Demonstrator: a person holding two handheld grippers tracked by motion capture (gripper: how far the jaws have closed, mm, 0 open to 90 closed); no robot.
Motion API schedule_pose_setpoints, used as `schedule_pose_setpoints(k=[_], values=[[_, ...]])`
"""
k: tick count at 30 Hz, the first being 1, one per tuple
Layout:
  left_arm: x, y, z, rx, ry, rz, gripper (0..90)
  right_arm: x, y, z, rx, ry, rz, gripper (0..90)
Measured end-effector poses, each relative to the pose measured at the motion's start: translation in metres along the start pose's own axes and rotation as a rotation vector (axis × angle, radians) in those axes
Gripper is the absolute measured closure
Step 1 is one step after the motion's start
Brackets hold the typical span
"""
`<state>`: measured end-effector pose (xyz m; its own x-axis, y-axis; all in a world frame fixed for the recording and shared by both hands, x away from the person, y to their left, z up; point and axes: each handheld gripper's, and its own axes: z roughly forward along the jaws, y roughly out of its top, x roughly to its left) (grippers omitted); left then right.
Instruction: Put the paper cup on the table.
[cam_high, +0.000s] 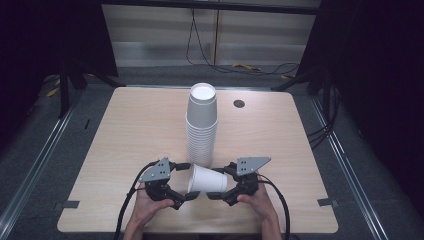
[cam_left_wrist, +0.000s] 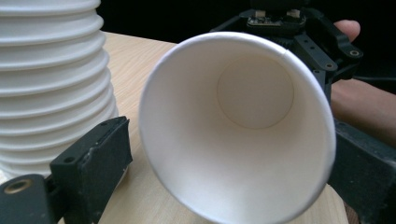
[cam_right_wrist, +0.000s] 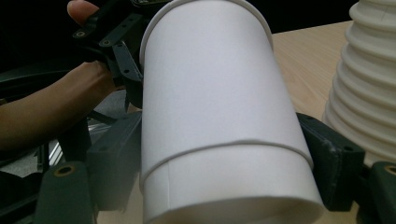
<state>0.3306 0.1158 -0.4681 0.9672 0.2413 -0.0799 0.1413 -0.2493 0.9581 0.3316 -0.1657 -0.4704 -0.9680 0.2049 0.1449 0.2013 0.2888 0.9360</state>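
Observation:
A single white paper cup (cam_high: 207, 179) is held on its side just above the table's front edge, mouth to the left. My right gripper (cam_high: 220, 181) is shut on its base end, and in the right gripper view both jaws press the cup (cam_right_wrist: 210, 84) walls. My left gripper (cam_high: 189, 181) stands open with its jaws either side of the cup's mouth. In the left gripper view I look into the cup (cam_left_wrist: 252, 154), with a thin gap at one jaw. A tall stack of white cups (cam_high: 202, 125) stands upright just behind.
The light wooden table (cam_high: 135, 130) has a small round dark grommet (cam_high: 239, 103) at the back right. The cup stack (cam_left_wrist: 51, 70) rises close beside the left gripper, and the same stack (cam_right_wrist: 369, 79) stands beside the right gripper. Cables lie on the floor beyond the table.

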Motion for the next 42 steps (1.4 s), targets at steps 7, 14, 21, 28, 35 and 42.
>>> schedule_pose_setpoints(k=[7, 14, 21, 28, 35, 42], values=[[0.0001, 0.0022, 0.0044, 0.021, -0.01, 0.013, 3.2, 0.0006, 0.0017, 0.0024, 0.005, 0.011, -0.011, 22.4], [0.0001, 0.0037, 0.0082, 0.021, -0.032, 0.019, 3.8, 0.0012, 0.0037, 0.0044, 0.01, 0.018, -0.018, 22.3], [0.0005, 0.0041, 0.0087, 0.017, -0.047, 0.026, 5.9, 0.001, 0.0041, 0.0048, 0.012, 0.022, -0.023, 22.3], [0.0008, 0.0049, 0.0069, 0.017, -0.053, 0.032, 7.4, -0.0005, 0.0035, 0.0049, 0.012, 0.031, -0.007, 21.2], [0.0001, 0.0068, 0.0049, 0.022, -0.053, 0.043, 10.1, -0.0005, 0.0037, 0.0053, 0.017, 0.012, -0.013, 17.5], [0.0008, 0.0065, 0.0, 0.025, -0.037, 0.035, 10.1, -0.002, 0.0023, 0.002, 0.009, -0.016, 0.0, 14.2]])
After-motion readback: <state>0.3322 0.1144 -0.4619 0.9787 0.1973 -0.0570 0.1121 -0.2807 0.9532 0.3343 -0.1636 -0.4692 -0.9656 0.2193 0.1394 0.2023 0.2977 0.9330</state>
